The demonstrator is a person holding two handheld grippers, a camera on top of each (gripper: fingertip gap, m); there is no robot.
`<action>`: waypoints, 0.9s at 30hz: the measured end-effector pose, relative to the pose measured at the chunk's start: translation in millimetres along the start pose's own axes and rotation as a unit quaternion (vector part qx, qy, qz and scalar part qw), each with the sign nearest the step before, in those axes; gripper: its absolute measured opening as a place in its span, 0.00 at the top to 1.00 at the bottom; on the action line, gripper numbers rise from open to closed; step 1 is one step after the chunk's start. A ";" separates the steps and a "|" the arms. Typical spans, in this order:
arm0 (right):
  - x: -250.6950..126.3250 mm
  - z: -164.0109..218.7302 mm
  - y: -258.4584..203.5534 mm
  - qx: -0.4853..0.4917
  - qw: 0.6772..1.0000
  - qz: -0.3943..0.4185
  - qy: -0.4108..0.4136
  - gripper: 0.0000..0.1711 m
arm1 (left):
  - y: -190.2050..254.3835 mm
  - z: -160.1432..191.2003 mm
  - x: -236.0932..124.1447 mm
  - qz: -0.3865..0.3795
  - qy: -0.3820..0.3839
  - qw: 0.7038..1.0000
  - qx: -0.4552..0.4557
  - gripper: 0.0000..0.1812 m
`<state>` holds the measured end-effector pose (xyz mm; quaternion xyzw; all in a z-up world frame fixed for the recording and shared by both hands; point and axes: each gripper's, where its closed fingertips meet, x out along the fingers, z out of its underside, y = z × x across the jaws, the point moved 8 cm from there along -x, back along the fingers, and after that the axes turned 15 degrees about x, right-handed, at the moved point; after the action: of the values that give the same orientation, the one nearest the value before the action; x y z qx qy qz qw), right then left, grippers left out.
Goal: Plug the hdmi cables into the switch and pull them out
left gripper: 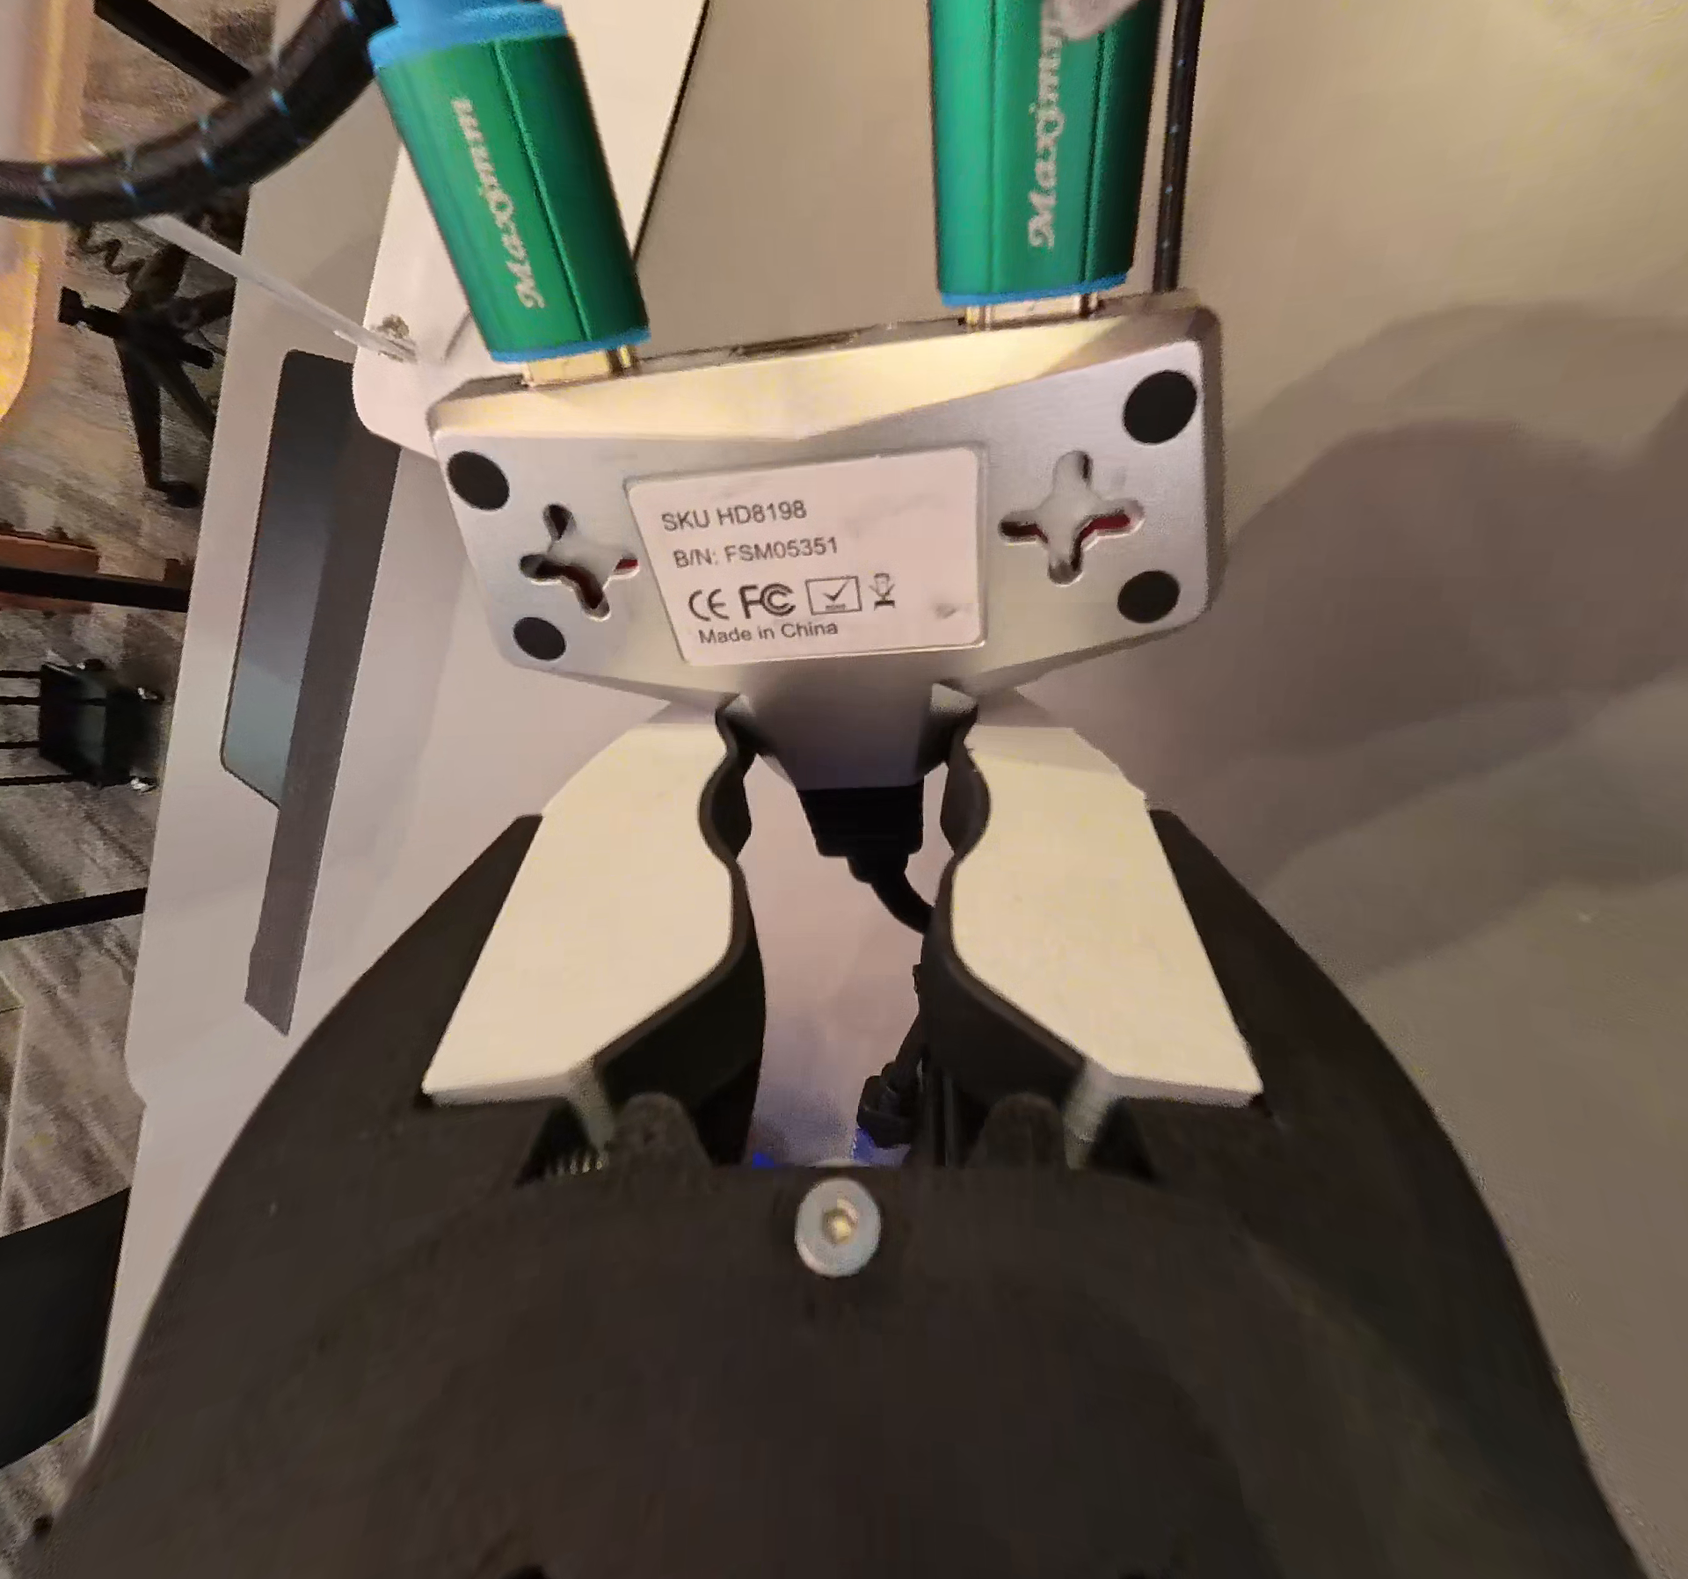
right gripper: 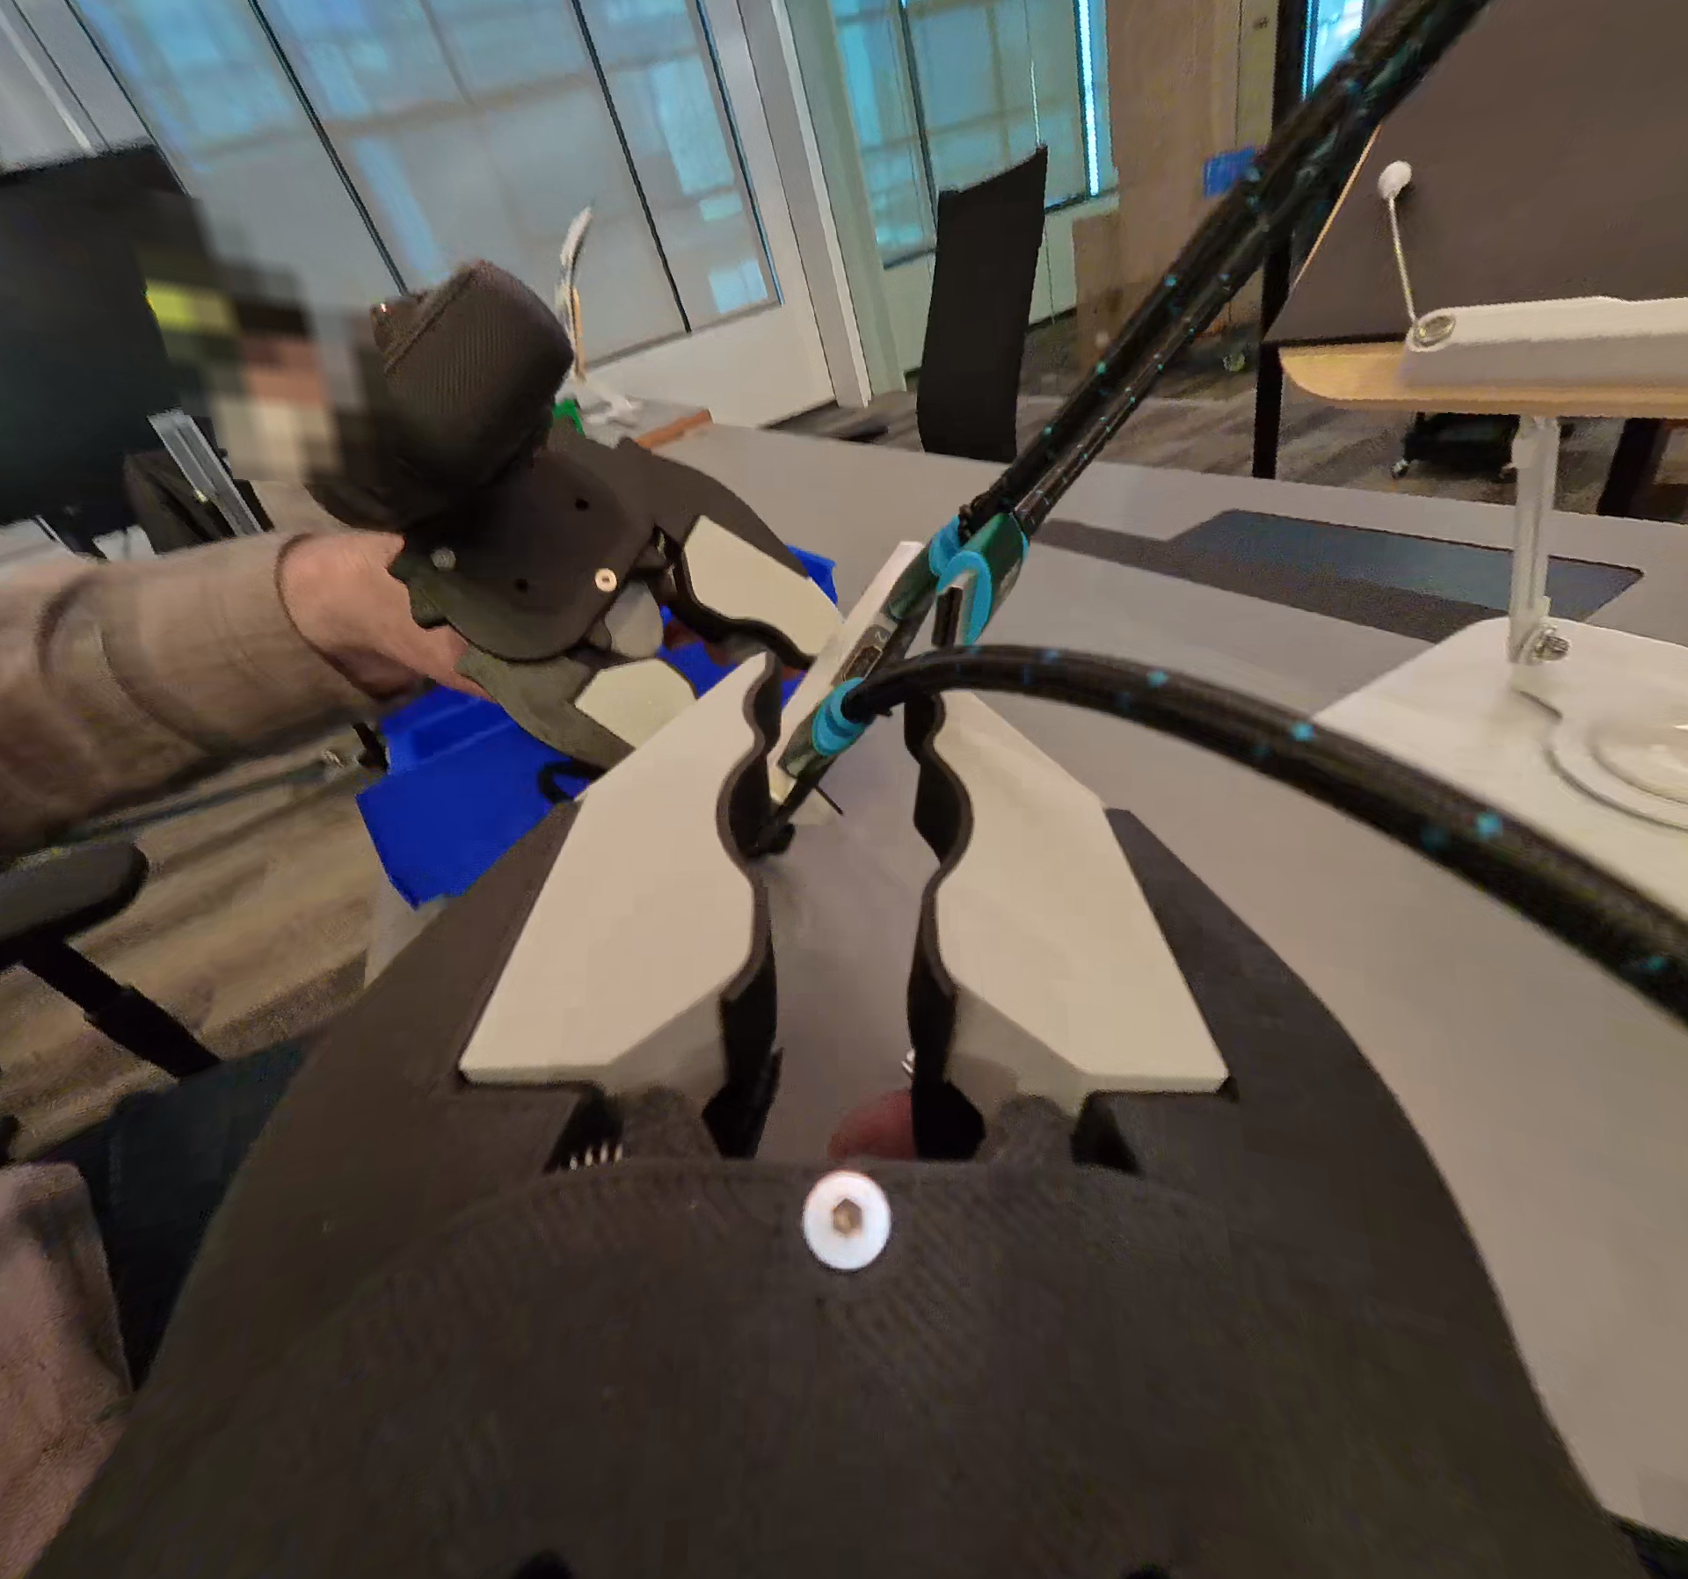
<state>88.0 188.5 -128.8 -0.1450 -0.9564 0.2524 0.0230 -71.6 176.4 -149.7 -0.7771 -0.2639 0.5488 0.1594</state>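
Held off the bench by its narrow tail in the clamped left claw, the silver switch carries both green HDMI plugs seated, so pulling remains, with the right claw parted, empty, beside one plug.

The left wrist view looks forward along its own left gripper, tilted down onto the grey desk, and sits very close to the silver HDMI switch, whose labelled underside fills the middle of the frame. The right wrist view sits behind the right gripper and faces roughly level across the desk toward windows, from slightly farther off. Both views share the switch, seen edge-on here, its two green plugs and the braided cables; the right view also catches the left gripper.
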 end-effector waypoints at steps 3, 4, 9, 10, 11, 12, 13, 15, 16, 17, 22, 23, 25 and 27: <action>-2.8 3.6 1.6 -0.022 0.999 0.025 -0.042 0.86 | -0.9 3.3 -2.7 0.014 -0.009 1.000 0.004 0.79; -3.3 5.1 1.5 -0.032 0.997 0.034 -0.059 0.85 | -1.9 4.2 -4.1 0.015 -0.010 1.000 0.005 0.79; -4.2 15.6 -11.4 -0.080 0.985 0.027 -0.148 0.83 | -9.4 11.1 -11.0 0.025 -0.021 0.999 0.004 0.79; -4.8 18.1 -16.4 -0.097 0.981 0.018 -0.168 0.83 | -11.0 12.4 -12.6 0.026 -0.023 0.999 0.006 0.79; -5.7 19.3 -21.5 -0.116 0.977 0.012 -0.180 0.83 | -12.2 13.1 -14.3 0.026 -0.022 0.999 0.007 0.79; -6.8 19.4 -27.3 -0.135 0.973 0.003 -0.186 0.83 | -13.2 13.9 -15.9 0.028 -0.023 0.999 0.010 0.79; -8.2 18.5 -33.9 -0.152 0.970 -0.010 -0.190 0.83 | -14.0 14.3 -17.3 0.031 -0.023 0.999 0.014 0.79; -11.7 12.3 -46.9 -0.183 0.965 -0.032 -0.186 0.84 | -15.0 15.3 -19.1 0.036 -0.027 0.999 0.024 0.79; -13.9 7.3 -52.9 -0.200 0.962 -0.038 -0.180 0.85 | -14.9 15.5 -19.9 0.040 -0.030 0.998 0.032 0.79; -16.2 1.6 -58.0 -0.218 0.959 -0.038 -0.176 0.86 | -14.6 15.6 -20.5 0.045 -0.031 0.998 0.043 0.79; -28.3 -32.2 -73.5 -0.303 0.940 -0.004 -0.156 0.88 | -10.7 14.3 -22.6 0.064 -0.045 0.993 0.086 0.79; -29.6 -37.5 -74.5 -0.317 0.935 0.003 -0.157 0.88 | -10.0 13.7 -23.0 0.066 -0.046 0.992 0.094 0.79; -29.5 -42.6 -75.9 -0.336 0.926 -0.001 -0.174 0.88 | -8.4 12.0 -24.3 0.073 -0.044 0.991 0.108 0.79; -25.6 -38.8 -76.4 -0.345 0.913 -0.024 -0.216 0.83 | -7.2 10.4 -25.3 0.077 -0.046 0.989 0.121 0.79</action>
<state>96.7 136.1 -56.9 -0.0629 -0.9688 -0.0688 -0.2296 -89.5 167.0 -130.0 -0.7440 -0.1422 0.6224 0.1972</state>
